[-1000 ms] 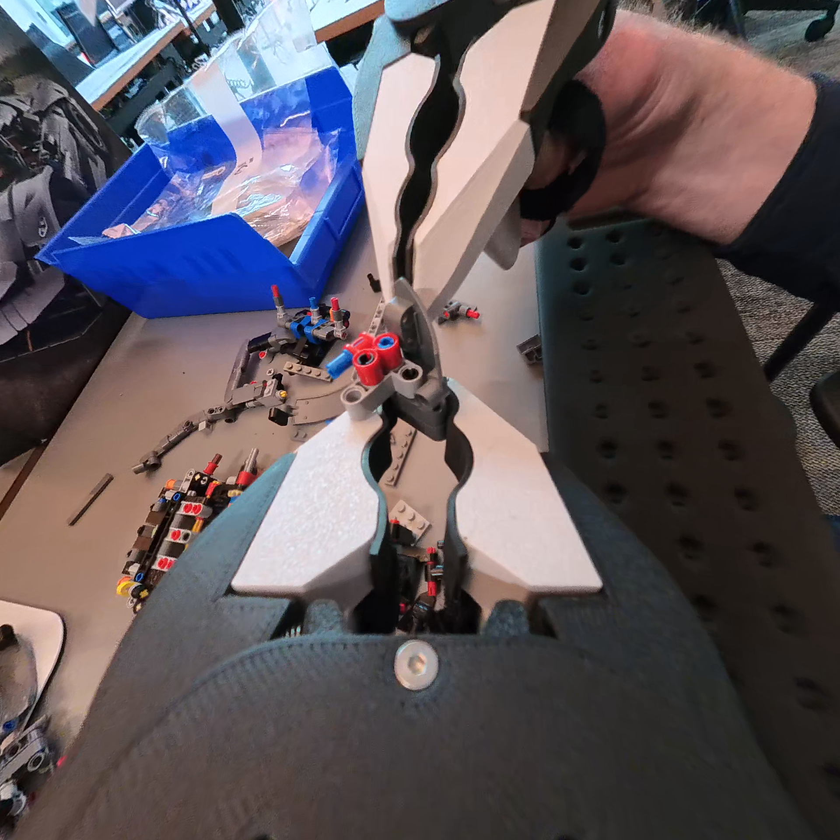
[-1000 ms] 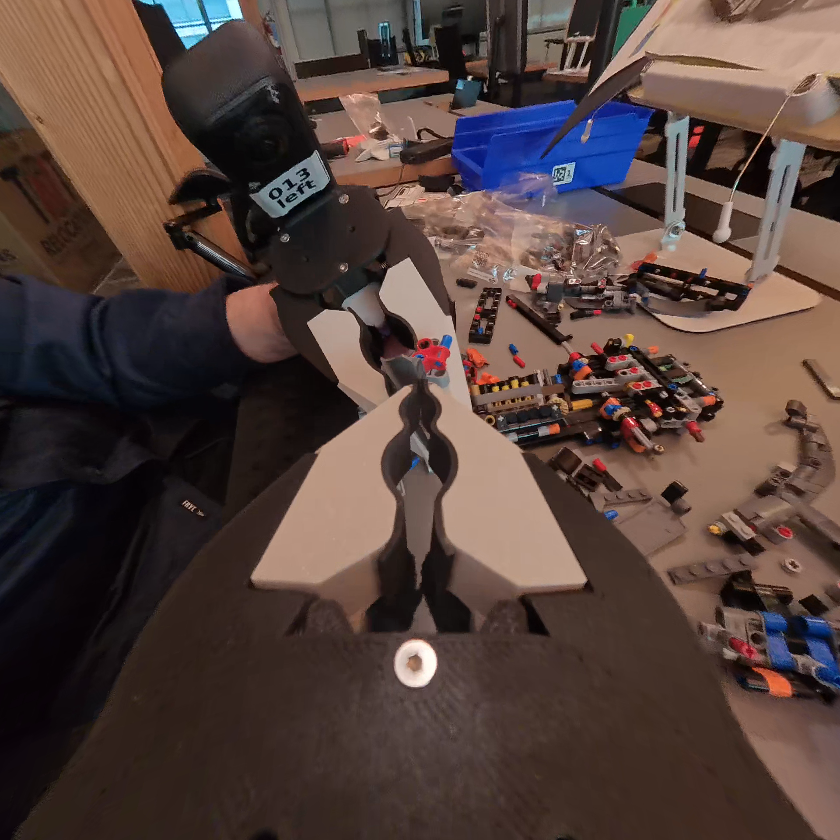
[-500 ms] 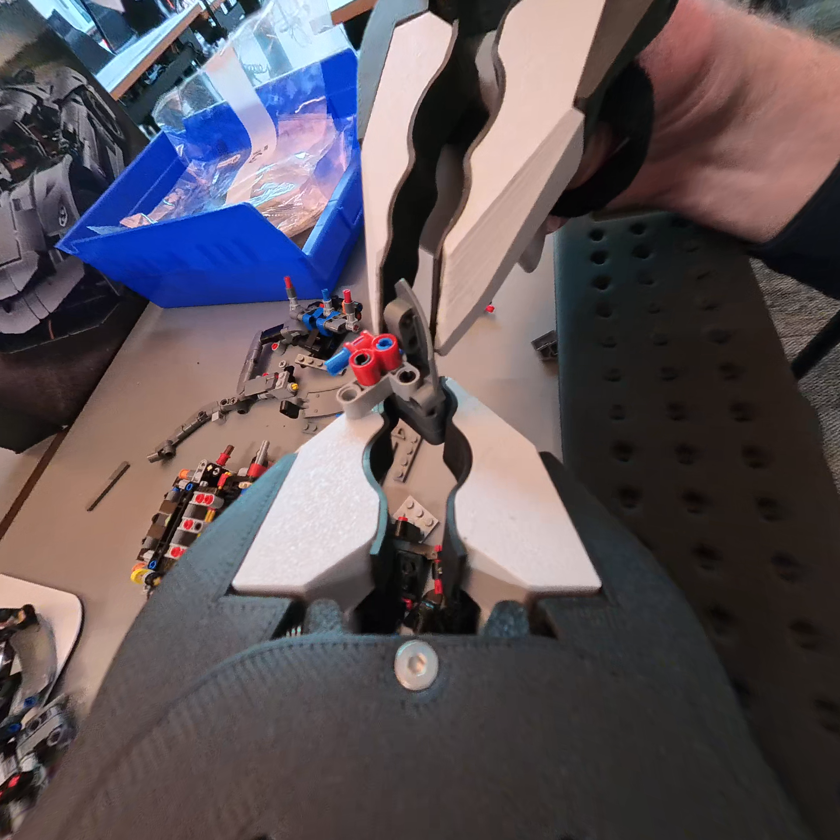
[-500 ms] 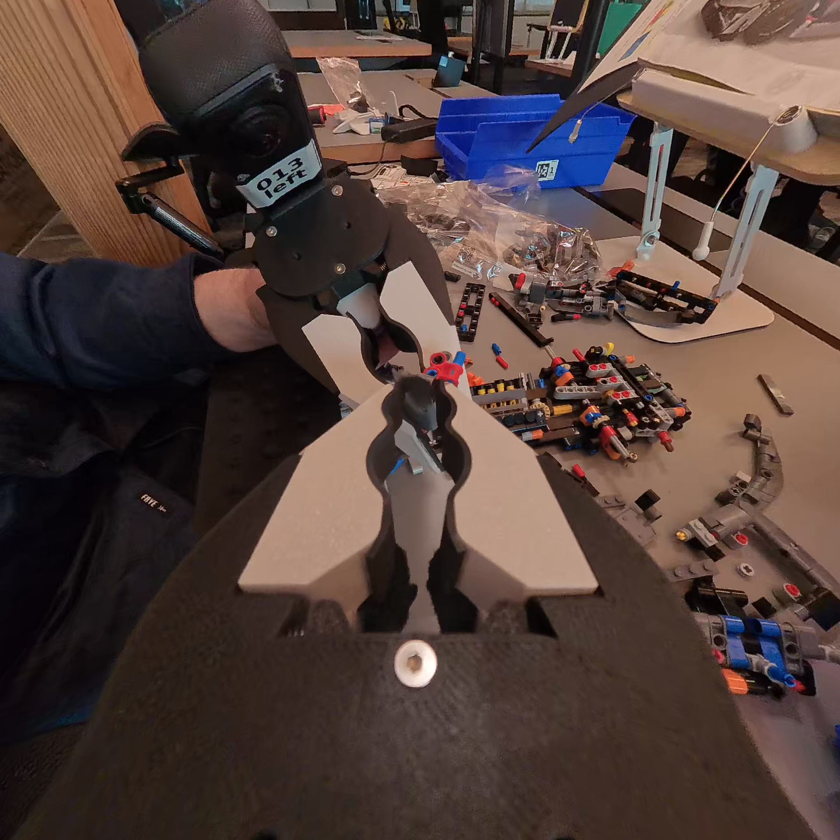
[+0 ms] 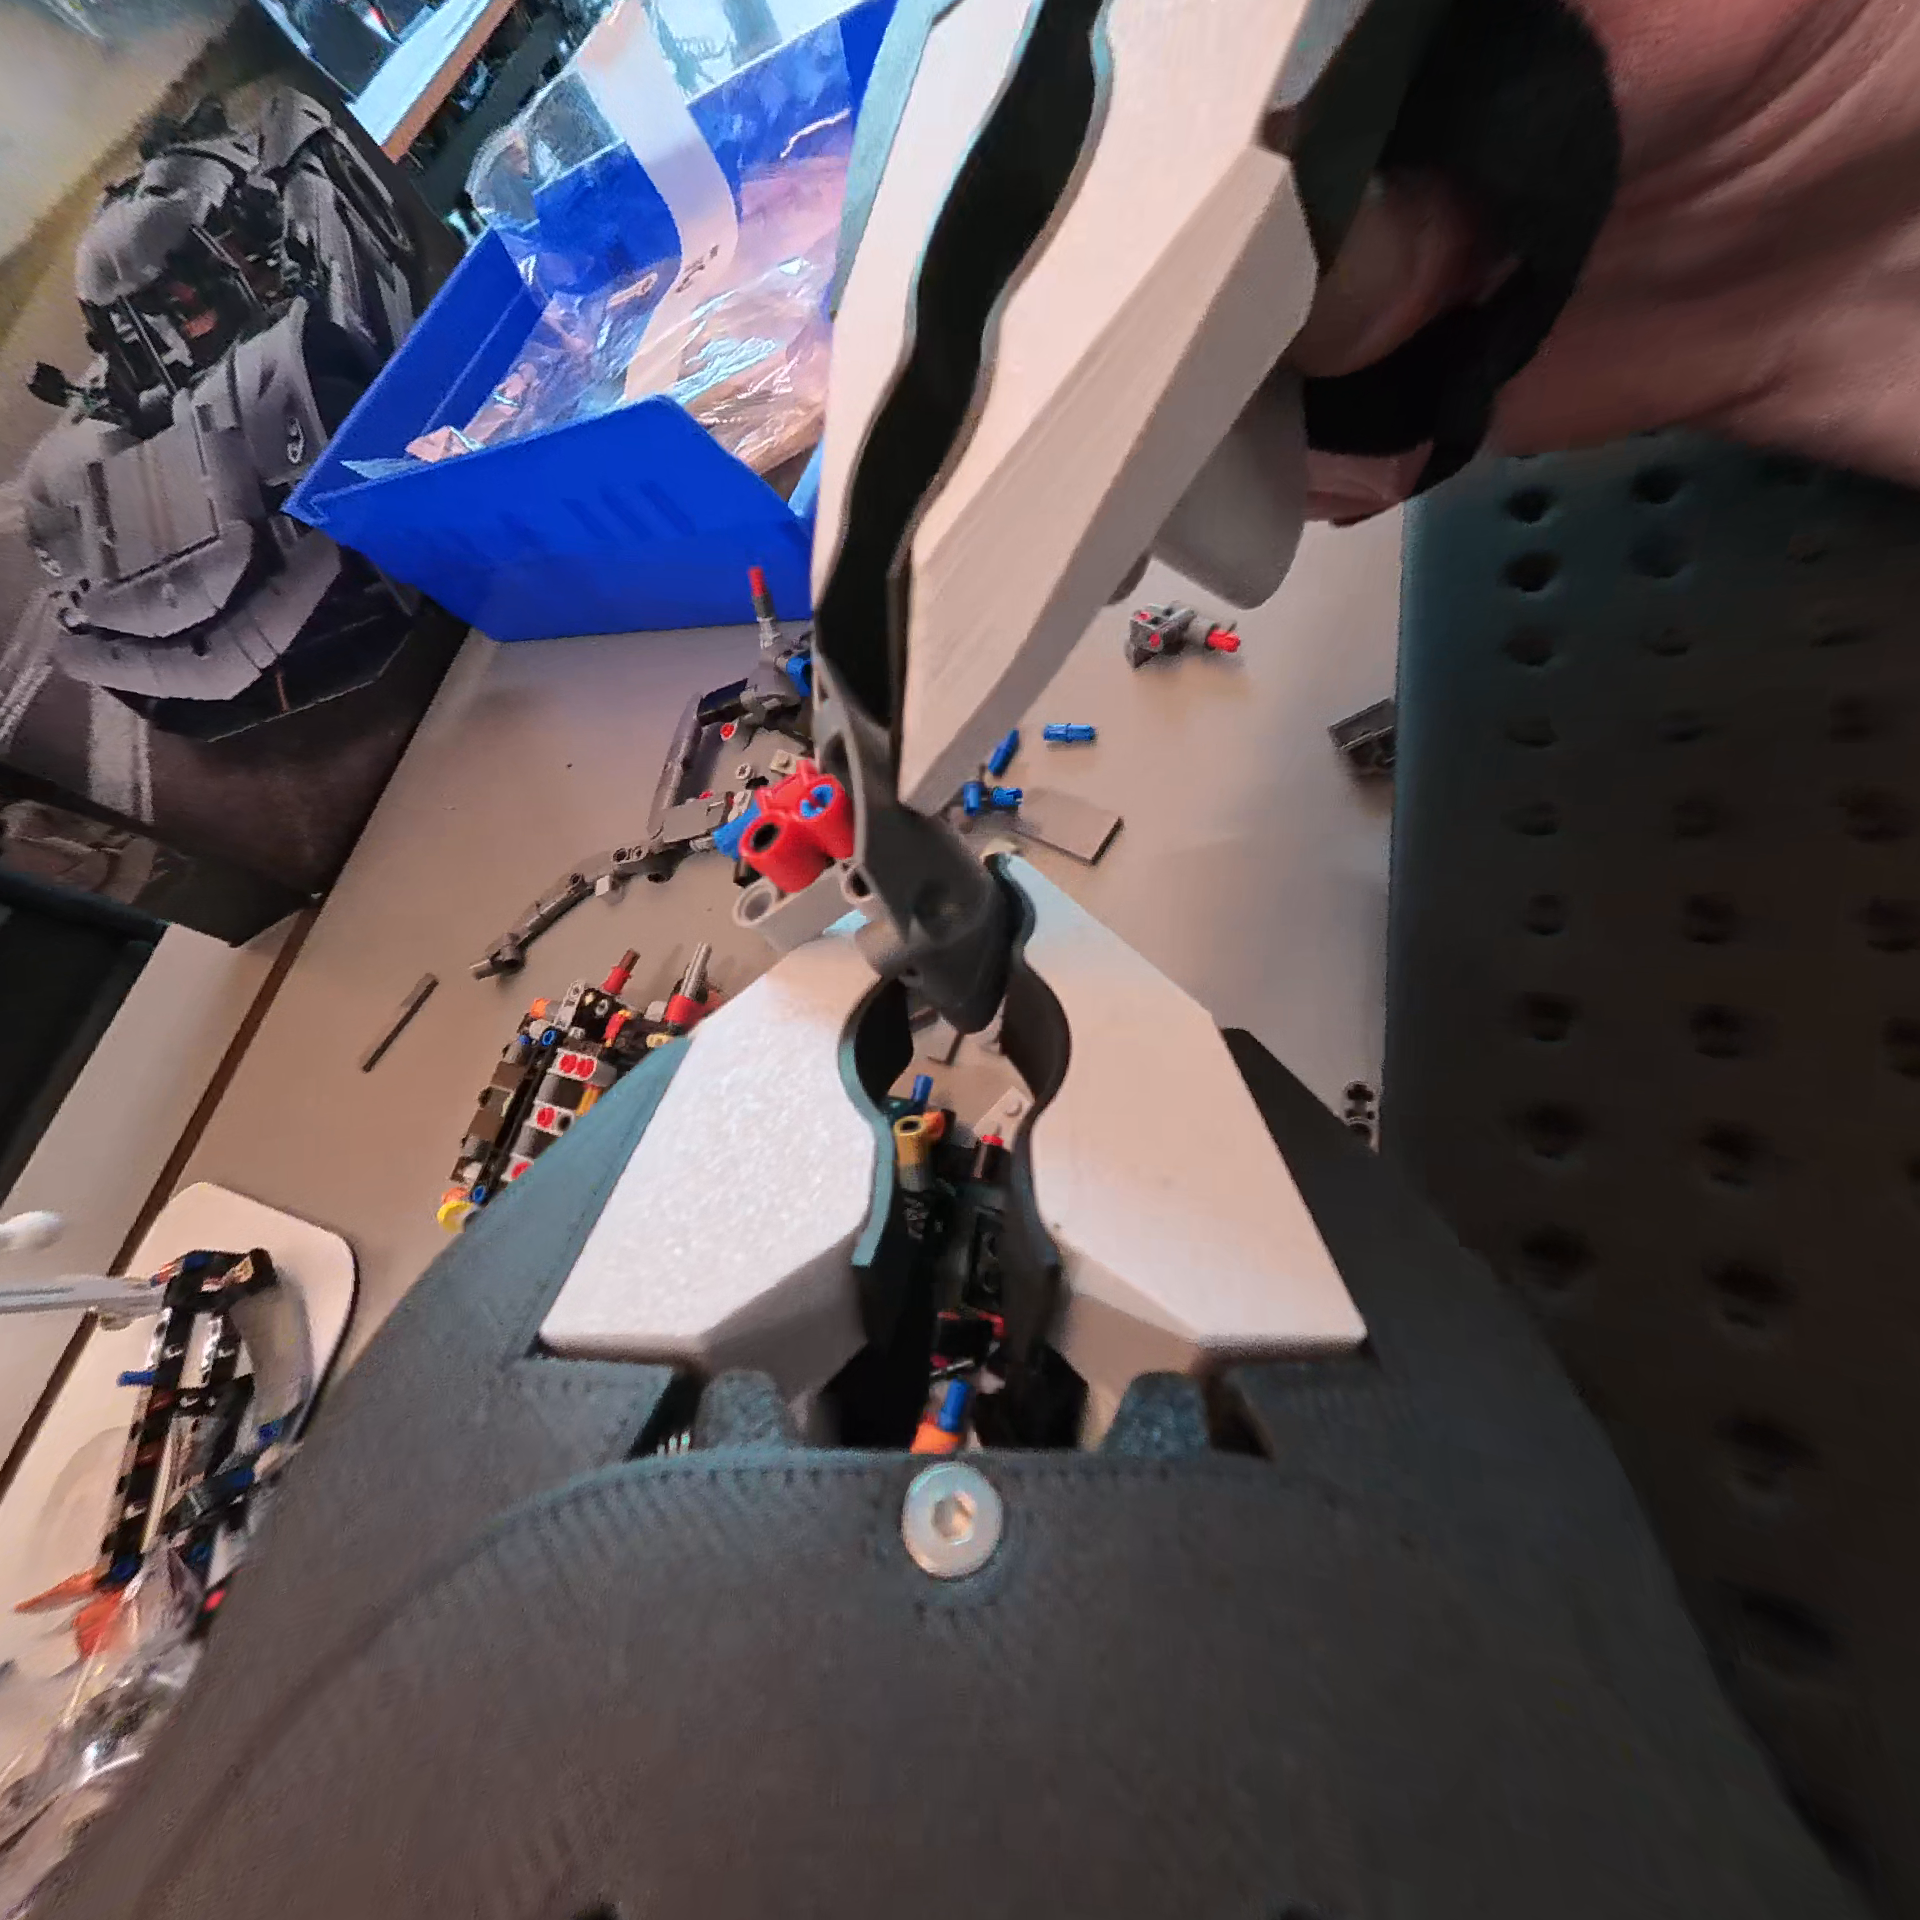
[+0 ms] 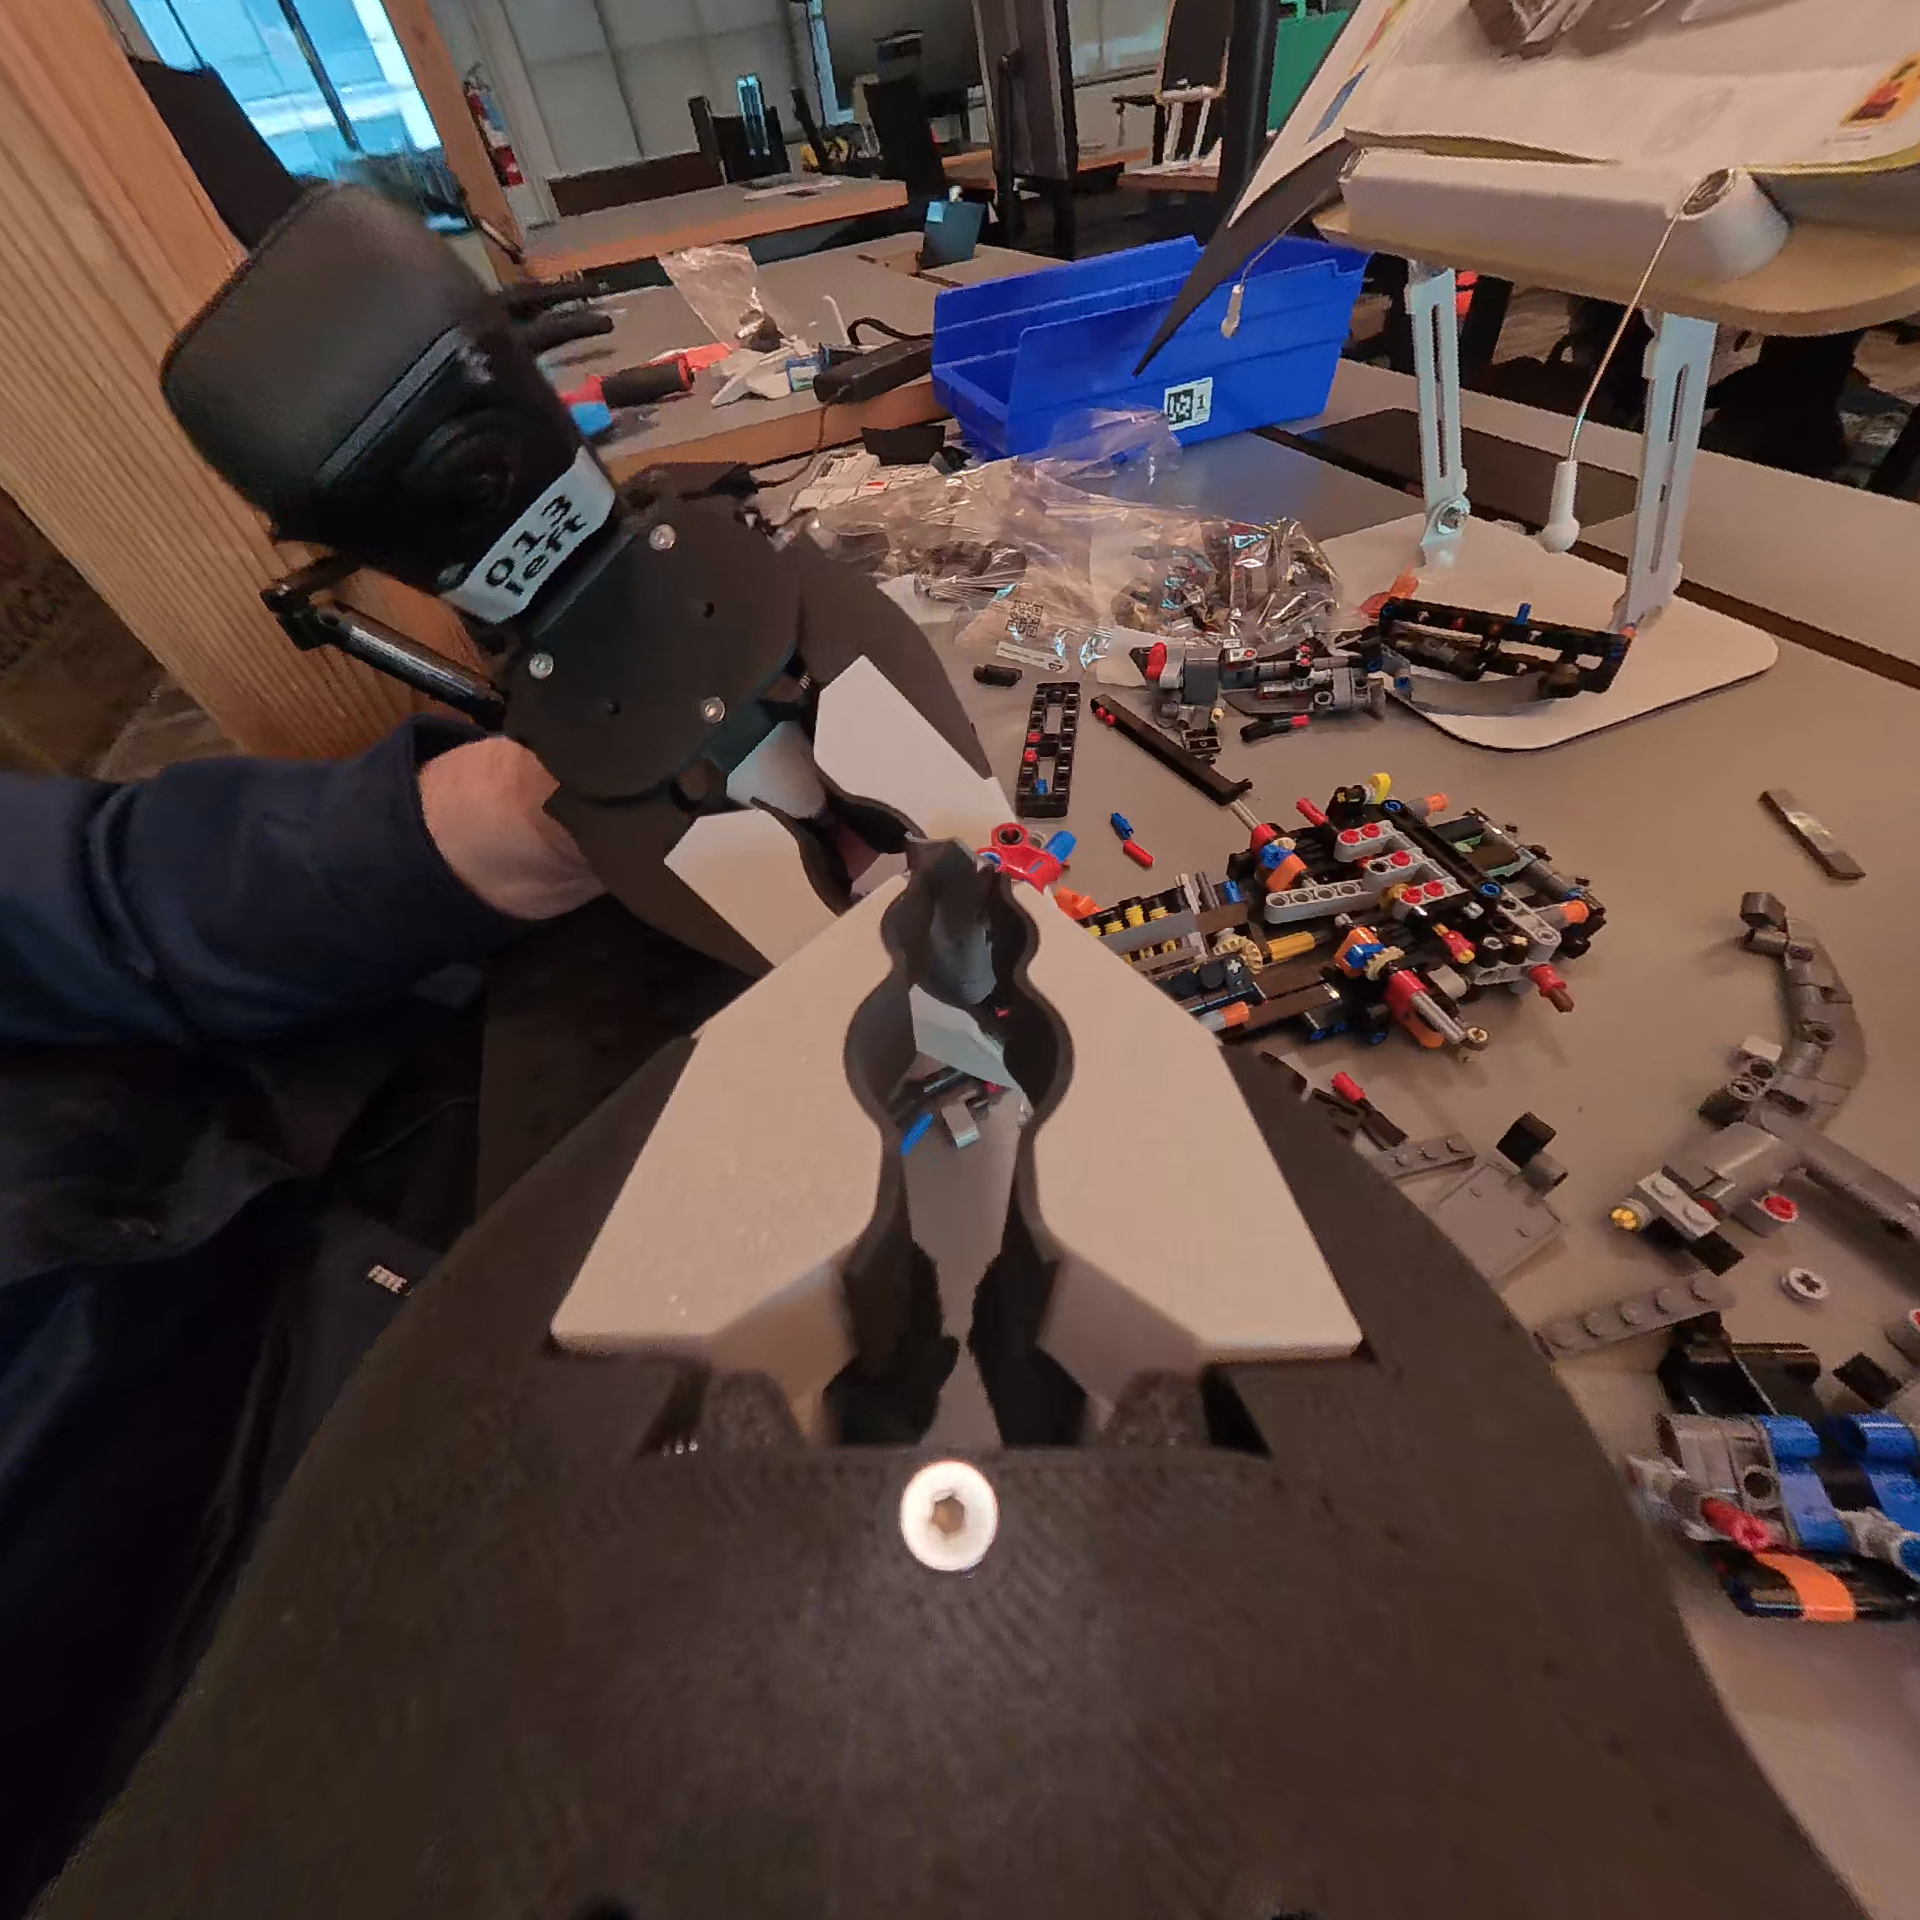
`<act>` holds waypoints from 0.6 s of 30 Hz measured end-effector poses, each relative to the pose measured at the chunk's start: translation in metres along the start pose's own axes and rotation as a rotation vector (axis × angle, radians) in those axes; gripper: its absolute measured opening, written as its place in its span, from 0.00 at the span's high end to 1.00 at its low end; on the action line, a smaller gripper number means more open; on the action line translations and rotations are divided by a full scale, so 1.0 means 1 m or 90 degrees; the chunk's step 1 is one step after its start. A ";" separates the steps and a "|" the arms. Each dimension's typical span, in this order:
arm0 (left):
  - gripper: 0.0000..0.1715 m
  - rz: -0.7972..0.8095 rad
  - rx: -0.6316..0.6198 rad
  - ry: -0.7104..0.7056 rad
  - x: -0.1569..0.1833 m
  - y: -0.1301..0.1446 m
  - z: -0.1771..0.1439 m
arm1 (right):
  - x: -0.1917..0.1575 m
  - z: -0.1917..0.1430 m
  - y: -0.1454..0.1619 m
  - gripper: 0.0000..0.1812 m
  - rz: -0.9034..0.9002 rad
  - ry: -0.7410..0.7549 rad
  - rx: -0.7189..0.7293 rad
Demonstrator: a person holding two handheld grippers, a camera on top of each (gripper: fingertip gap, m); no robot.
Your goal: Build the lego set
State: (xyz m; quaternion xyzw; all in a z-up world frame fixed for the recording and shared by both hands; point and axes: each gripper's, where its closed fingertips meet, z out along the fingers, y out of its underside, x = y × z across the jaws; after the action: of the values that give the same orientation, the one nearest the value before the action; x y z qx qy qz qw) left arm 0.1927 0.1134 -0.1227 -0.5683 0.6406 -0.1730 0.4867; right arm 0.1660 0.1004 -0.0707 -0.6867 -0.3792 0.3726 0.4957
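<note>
A small lego assembly, a dark grey curved piece with red connectors and a light grey beam on its side, is held in the air above the table. My left gripper is shut on its lower end. My right gripper comes down from above and is shut on its upper end. In the right wrist view the right gripper pinches the dark grey piece. The red part sticks out to the right, and the left gripper meets it from the left.
A large multicoloured chassis build lies on the grey table amid several loose parts. Farther off are a curved grey strip, a blue bin, plastic bags and a booklet stand. A dark perforated chair is on the right. The tips of one gripper are about 5 cm away from the tips of the other.
Both grippers kept hold of the assembly. The right gripper closed in on the left one, sliding farther over the grey piece. Both views tilted and shifted over the table.
</note>
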 end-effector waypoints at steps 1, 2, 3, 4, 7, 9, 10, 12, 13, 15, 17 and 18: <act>0.94 -0.005 0.004 0.002 0.000 -0.001 0.000 | 0.000 0.000 -0.001 0.95 0.010 -0.005 0.006; 0.94 0.001 -0.005 -0.010 -0.002 0.000 0.000 | 0.000 0.000 -0.002 0.95 0.016 -0.005 0.010; 0.95 0.015 -0.014 -0.022 -0.003 0.002 0.000 | 0.001 0.000 -0.002 0.95 0.020 -0.002 0.012; 0.94 0.012 -0.011 -0.019 -0.002 0.001 0.001 | 0.001 0.001 -0.002 0.95 0.022 -0.004 0.011; 0.95 0.011 -0.005 -0.038 -0.008 -0.001 -0.001 | 0.001 0.000 -0.005 0.96 0.040 -0.014 0.028; 0.95 0.022 -0.008 -0.091 -0.020 -0.001 -0.005 | -0.001 -0.002 -0.009 0.96 0.034 -0.016 0.043; 0.95 0.049 -0.036 -0.140 -0.030 0.005 -0.007 | 0.000 -0.005 -0.014 1.00 0.031 -0.013 0.065; 0.95 0.084 -0.062 -0.180 -0.036 0.009 -0.006 | -0.001 -0.011 -0.020 1.00 0.027 -0.021 0.092; 0.95 0.105 -0.075 -0.212 -0.041 0.009 -0.007 | 0.003 -0.009 -0.013 1.00 0.017 -0.003 0.066; 0.95 0.161 -0.105 -0.271 -0.050 0.009 -0.008 | 0.008 -0.003 -0.001 0.92 0.022 0.011 0.027; 0.95 0.205 -0.129 -0.301 -0.052 0.010 -0.007 | 0.001 -0.001 -0.004 0.89 0.060 -0.034 0.035; 0.95 0.223 -0.137 -0.324 -0.055 0.008 -0.010 | 0.003 -0.001 -0.005 0.89 0.075 -0.034 0.041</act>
State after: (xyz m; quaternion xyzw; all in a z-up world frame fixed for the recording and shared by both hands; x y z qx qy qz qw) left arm 0.1736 0.1622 -0.1011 -0.5227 0.6009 0.1298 0.5906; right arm 0.1677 0.1034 -0.0659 -0.6815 -0.3393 0.4311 0.4843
